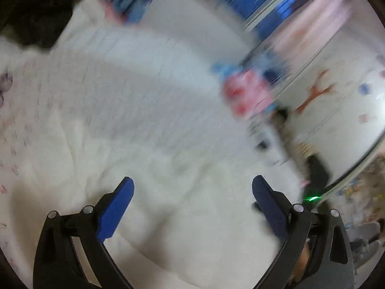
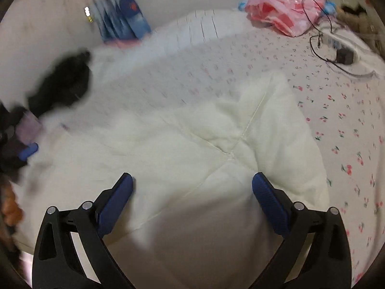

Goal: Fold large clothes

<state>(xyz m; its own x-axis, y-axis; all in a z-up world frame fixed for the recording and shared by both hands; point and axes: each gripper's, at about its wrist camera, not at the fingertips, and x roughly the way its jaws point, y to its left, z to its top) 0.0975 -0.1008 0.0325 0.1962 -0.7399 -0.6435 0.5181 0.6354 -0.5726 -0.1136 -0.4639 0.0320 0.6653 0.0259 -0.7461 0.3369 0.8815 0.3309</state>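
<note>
A large white padded garment [image 2: 197, 144] with stitched seams lies spread on a bed with a cherry-print sheet [image 2: 349, 125]. My right gripper [image 2: 192, 183] is open and empty, its blue fingers just above the garment's near part. In the blurred left wrist view the same white garment [image 1: 149, 159] fills the middle, and my left gripper [image 1: 192, 187] is open and empty above it. The left gripper's blue finger also shows at the left edge of the right wrist view [image 2: 28, 150], beside the garment.
A black garment [image 2: 65, 82] lies at the garment's far left. A pink and red plastic bag [image 2: 286, 12], a black cable and charger [image 2: 344, 56] lie at the bed's far right. Blue packets [image 2: 125, 19] stand against the wall.
</note>
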